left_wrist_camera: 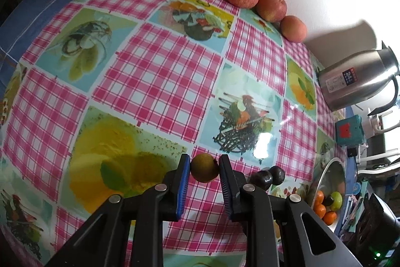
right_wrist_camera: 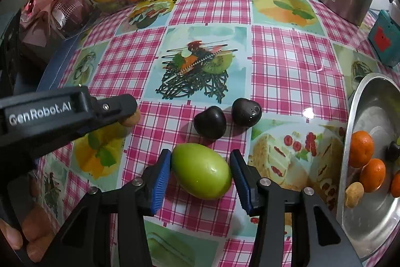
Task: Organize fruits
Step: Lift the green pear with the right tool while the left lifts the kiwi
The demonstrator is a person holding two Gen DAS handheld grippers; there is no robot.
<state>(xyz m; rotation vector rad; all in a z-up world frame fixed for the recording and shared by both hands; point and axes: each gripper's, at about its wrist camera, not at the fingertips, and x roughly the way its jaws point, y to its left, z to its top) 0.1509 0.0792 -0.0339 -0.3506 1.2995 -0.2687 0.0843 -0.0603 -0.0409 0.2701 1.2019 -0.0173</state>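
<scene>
Fruit sorting: steel bowl (right_wrist_camera: 370, 101) at right edge partly loaded.
Bowl holds oranges (right_wrist_camera: 361, 148) and one small tan fruit (right_wrist_camera: 353, 194). Left gripper (left_wrist_camera: 204, 168) clamped on brown fruit (left_wrist_camera: 204, 167), lower centre; right gripper (right_wrist_camera: 201, 170) fingers apart around green fruit (right_wrist_camera: 201, 170).

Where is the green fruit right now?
In the right wrist view, the green fruit lies on the tablecloth between the open right claw, just before two dark plums.
</scene>
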